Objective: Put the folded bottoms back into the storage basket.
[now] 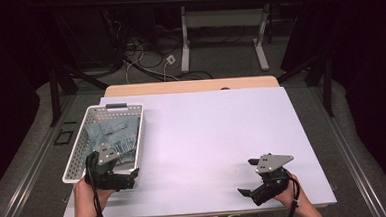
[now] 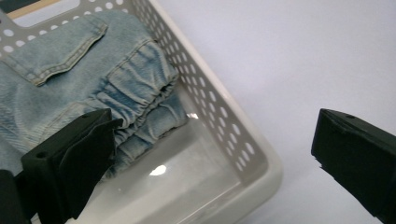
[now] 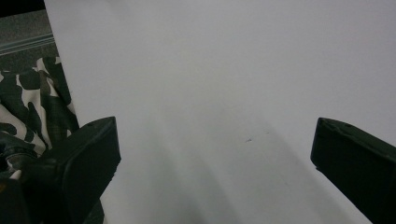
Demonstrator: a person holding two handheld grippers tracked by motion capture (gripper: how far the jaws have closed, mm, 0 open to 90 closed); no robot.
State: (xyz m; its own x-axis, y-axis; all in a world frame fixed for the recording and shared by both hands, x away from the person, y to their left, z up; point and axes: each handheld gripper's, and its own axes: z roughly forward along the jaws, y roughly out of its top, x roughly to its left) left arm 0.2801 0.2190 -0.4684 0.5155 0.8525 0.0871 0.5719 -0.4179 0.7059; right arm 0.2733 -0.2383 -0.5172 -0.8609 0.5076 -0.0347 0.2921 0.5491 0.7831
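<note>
White perforated basket (image 1: 80,144) sits on the left part of the table (image 1: 207,138), long axis running away from the person. Denim (image 1: 113,135) lies folded inside it; a pocket flap and a gathered elastic band (image 2: 140,100) show in the left gripper view, and the near end of the basket floor is bare.

Left hand-held gripper (image 1: 115,167): held at the basket's near right corner, jaws spread wide. In the left gripper view one jaw hangs over the basket interior, just in front of the denim edge, and the other hangs outside over the table, so the jaws straddle the basket wall (image 2: 219,116). Nothing between them. Whether the inner jaw touches the denim cannot be told.

Table centre: plain pale sheet.

Right hand-held gripper (image 1: 249,176): near the front right of the table, well apart from the basket, pointing left. Jaws spread wide, holding nothing. In the right gripper view bare table lies between the jaws, with its front edge and camouflage-patterned cloth (image 3: 28,107) beyond at the left.
</note>
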